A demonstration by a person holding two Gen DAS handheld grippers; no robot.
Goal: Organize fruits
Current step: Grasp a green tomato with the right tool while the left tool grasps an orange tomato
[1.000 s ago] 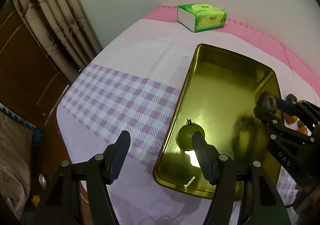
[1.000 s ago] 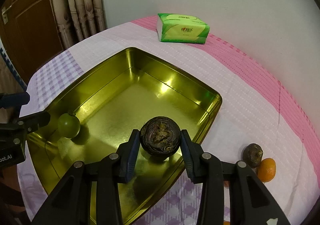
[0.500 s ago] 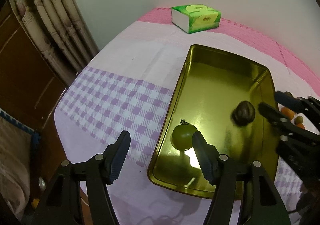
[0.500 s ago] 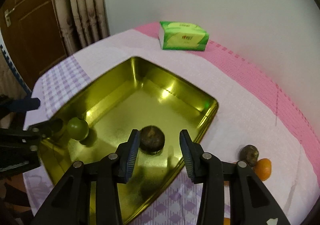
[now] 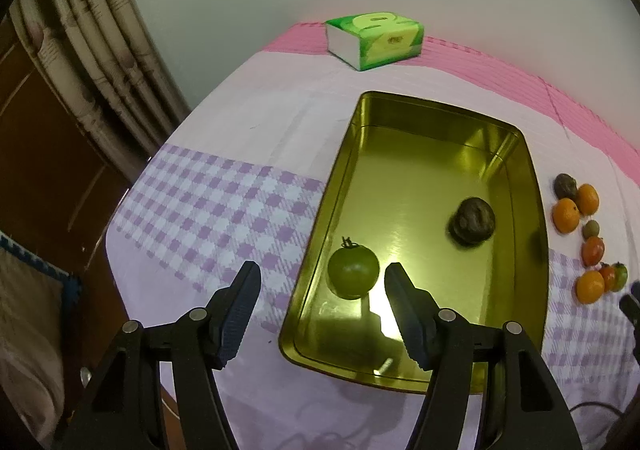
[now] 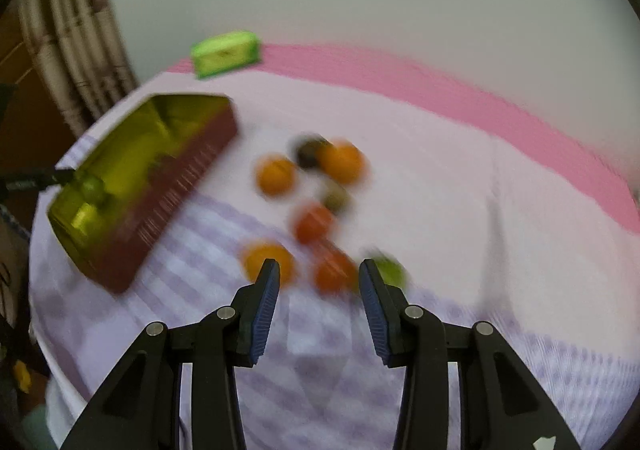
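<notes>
A gold metal tray (image 5: 404, 142) lies on the table and holds a green tomato (image 5: 353, 270) and a dark wrinkled passion fruit (image 5: 472, 220). My left gripper (image 5: 320, 282) is open and empty, hovering above the tray's near end by the tomato. My right gripper (image 6: 318, 282) is open and empty above a cluster of loose fruit: oranges (image 6: 276, 175), a red tomato (image 6: 314, 224), a dark fruit (image 6: 308, 152). The right wrist view is motion-blurred. The same cluster shows right of the tray in the left wrist view (image 5: 566, 214).
A green tissue pack (image 5: 374, 39) stands at the table's far side near the wall. Curtains (image 5: 92, 62) and a wooden door are at left. The tablecloth (image 5: 224, 206) is pink, white and purple check; the table edge drops off at left.
My right gripper let go of the passion fruit in the tray, pulled out and swung right over the loose fruit. The left gripper drew back and rose slightly.
</notes>
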